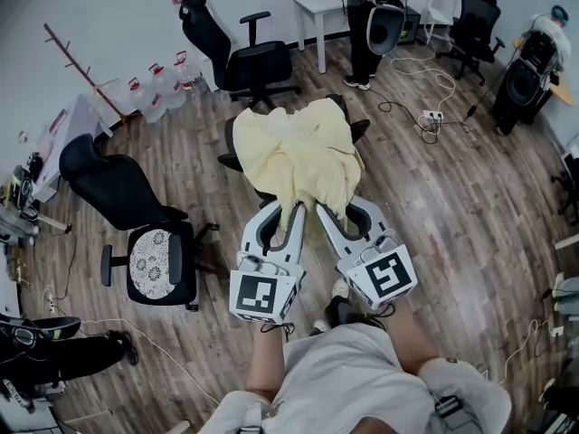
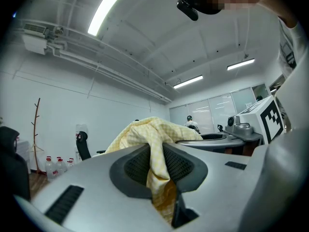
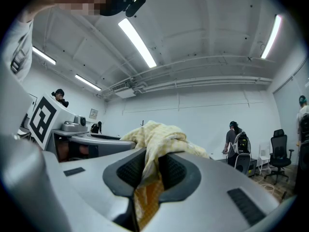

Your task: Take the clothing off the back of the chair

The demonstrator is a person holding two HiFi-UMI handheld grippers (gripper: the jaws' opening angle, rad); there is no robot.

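A pale yellow checked garment (image 1: 298, 156) hangs spread out in front of me, covering most of a black office chair (image 1: 230, 143) beneath it. My left gripper (image 1: 288, 213) is shut on the garment's near edge, and the cloth (image 2: 157, 163) runs between its ribbed pads. Just to its right, my right gripper (image 1: 324, 212) is shut on the same garment, with the fabric (image 3: 152, 163) pinched between its pads. Both grippers point level and side by side. Whether the garment still touches the chair back I cannot tell.
A black chair with a patterned seat cushion (image 1: 156, 260) stands at my left. Another black chair (image 1: 237, 57) is farther back, near water bottles (image 1: 165, 87). A person (image 1: 366, 25) stands by a white table (image 1: 317, 5). A power strip and cables (image 1: 427, 116) lie on the wooden floor.
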